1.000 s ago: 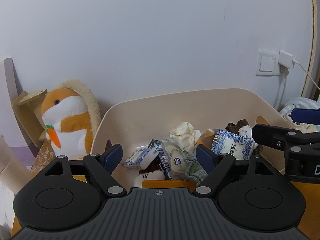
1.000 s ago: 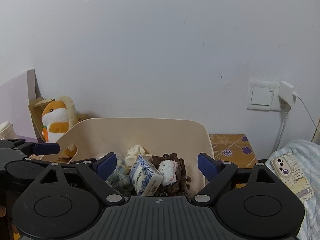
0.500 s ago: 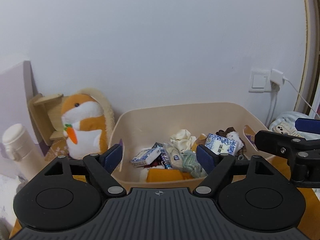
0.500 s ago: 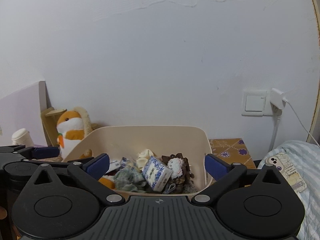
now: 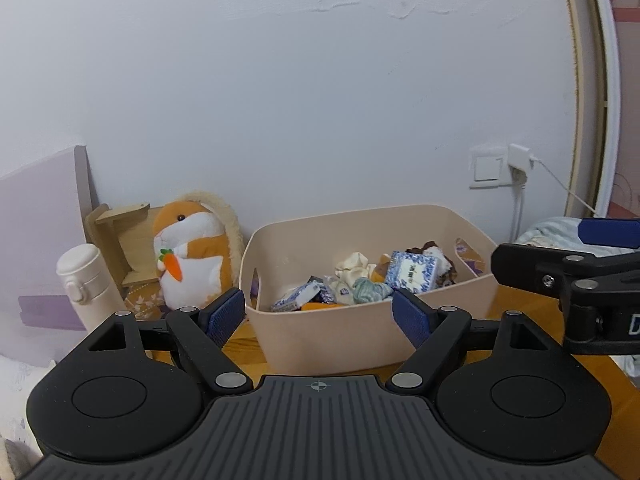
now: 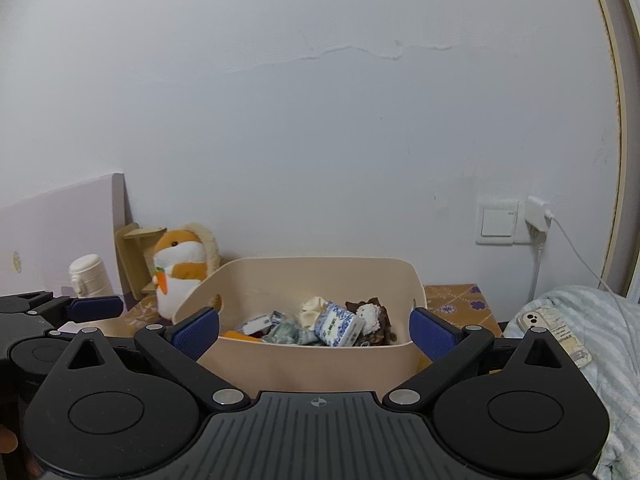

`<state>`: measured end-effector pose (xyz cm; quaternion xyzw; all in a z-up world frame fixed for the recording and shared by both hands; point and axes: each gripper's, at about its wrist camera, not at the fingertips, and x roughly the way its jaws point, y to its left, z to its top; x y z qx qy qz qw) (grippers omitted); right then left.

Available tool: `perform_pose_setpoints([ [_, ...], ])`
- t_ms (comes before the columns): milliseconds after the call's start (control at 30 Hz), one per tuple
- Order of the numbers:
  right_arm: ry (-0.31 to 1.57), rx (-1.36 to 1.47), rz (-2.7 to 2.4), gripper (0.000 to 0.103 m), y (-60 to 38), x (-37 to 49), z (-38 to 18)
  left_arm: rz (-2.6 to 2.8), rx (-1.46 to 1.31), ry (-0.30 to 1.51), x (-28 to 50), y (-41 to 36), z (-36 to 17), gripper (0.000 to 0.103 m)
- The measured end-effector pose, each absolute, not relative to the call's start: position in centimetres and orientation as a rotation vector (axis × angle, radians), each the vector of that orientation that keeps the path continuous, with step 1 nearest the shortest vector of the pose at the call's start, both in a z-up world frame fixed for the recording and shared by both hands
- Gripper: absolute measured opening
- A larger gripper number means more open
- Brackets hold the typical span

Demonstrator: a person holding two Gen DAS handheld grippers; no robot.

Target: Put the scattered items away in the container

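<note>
A beige plastic bin (image 5: 360, 336) stands on an orange table by the wall; it also shows in the right wrist view (image 6: 304, 364). Inside lie a blue-and-white tissue pack (image 5: 412, 272) (image 6: 338, 324), a cream cloth (image 5: 354, 262), a grey-green cloth (image 5: 370, 290), a brown fuzzy item (image 6: 370, 316) and small packets (image 5: 298, 298). My left gripper (image 5: 318, 316) is open and empty, in front of the bin. My right gripper (image 6: 314, 332) is open and empty, also in front of the bin; it shows at the right of the left wrist view (image 5: 576, 264).
An orange-and-white plush hamster (image 5: 192, 252) sits left of the bin beside a wooden stand (image 5: 120, 232) and a white flask (image 5: 88, 280). A wall switch and plugged charger (image 6: 516, 222) are at the right. A phone (image 6: 554, 330) lies on striped bedding.
Both grippers have pulled back and away from the bin, which now looks smaller and shows its front wall. Both stay open and empty.
</note>
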<state>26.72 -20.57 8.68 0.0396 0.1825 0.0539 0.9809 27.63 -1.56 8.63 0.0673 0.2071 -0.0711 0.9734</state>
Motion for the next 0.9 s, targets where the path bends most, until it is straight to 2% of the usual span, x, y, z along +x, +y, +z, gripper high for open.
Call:
perform_pose_setpoints([
  [500,0.288,0.056,0.17,0.103,-18.5,18.2,10.5,-0.196,0.072,0.353,18.5,0.3,9.7,0.083],
  [900,0.302,0.085,0.2,0.103,-18.7,12.0,8.9,-0.23,0.092,0.376,12.1,1.3,8.4,0.084],
])
